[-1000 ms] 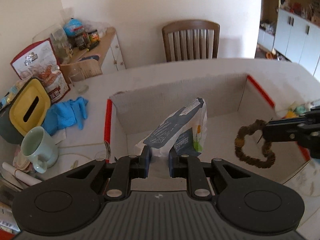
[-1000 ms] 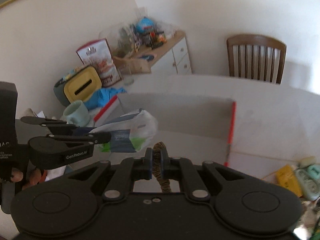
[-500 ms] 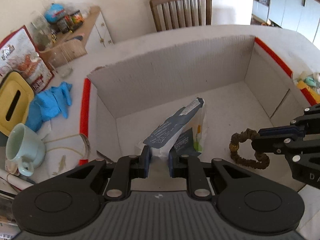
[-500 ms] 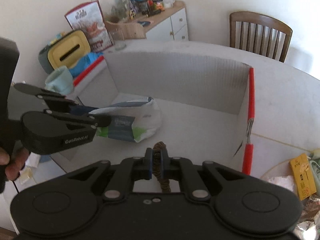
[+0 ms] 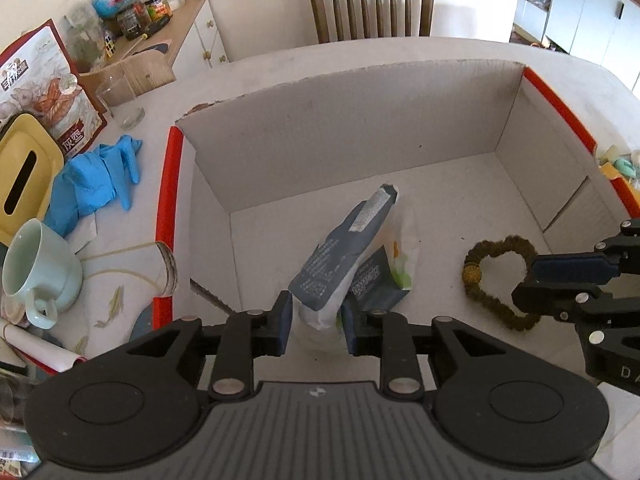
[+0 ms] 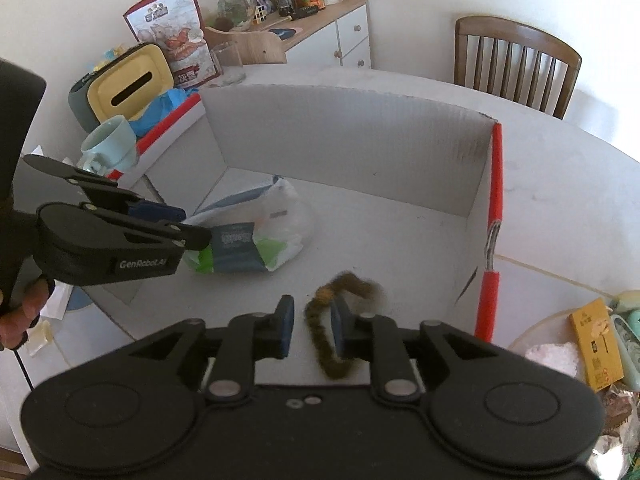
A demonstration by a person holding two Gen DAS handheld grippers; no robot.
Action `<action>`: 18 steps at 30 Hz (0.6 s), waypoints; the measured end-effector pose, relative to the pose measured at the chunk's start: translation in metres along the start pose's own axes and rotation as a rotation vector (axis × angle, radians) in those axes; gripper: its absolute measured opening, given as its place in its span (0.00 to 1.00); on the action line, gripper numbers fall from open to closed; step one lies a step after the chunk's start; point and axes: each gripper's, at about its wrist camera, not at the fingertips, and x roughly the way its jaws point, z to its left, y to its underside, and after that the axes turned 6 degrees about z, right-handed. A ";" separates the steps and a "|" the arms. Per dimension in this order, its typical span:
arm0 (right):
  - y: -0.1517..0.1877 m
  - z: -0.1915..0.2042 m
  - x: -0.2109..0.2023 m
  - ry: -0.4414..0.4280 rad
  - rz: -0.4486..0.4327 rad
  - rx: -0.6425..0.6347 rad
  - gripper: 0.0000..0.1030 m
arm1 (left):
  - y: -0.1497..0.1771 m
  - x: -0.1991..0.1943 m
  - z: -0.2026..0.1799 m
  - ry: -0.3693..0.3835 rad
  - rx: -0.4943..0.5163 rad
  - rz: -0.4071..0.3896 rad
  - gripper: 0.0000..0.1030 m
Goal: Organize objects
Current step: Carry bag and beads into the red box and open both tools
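Inside the cardboard box (image 5: pixel 360 120), both grippers angle steeply downward, jaws just easing apart. At lower centre, the left gripper (image 5: pixel 314 320) loosely brackets a plastic snack bag (image 5: pixel 348 256) on the floor. Lower right, the right gripper (image 6: pixel 312 328) releases a brown hair tie (image 6: pixel 324 332).

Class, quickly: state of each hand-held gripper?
Left hand-held gripper: just opening, bag between the pads.
Right hand-held gripper: just opening, scrunchie between the pads.

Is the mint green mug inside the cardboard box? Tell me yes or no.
No, the mint green mug stands on the table outside the cardboard box, beyond its red-edged left wall.
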 end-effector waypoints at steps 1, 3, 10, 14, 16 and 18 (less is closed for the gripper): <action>0.000 0.000 -0.002 -0.002 -0.005 -0.003 0.21 | 0.000 -0.002 0.000 -0.002 -0.001 -0.004 0.27; 0.001 0.000 -0.007 -0.005 -0.017 -0.007 0.24 | 0.001 -0.007 0.000 -0.002 -0.006 -0.013 0.28; 0.002 0.002 -0.033 -0.026 -0.075 -0.013 0.35 | 0.006 -0.036 -0.004 0.011 -0.018 -0.080 0.32; 0.004 0.001 -0.048 -0.037 -0.106 -0.010 0.37 | 0.010 -0.056 -0.011 0.016 -0.022 -0.129 0.56; 0.006 -0.001 -0.056 -0.042 -0.120 -0.007 0.38 | 0.012 -0.068 -0.016 0.021 -0.023 -0.161 0.59; 0.008 -0.002 -0.062 -0.042 -0.133 -0.006 0.39 | 0.014 -0.077 -0.020 0.035 -0.024 -0.180 0.59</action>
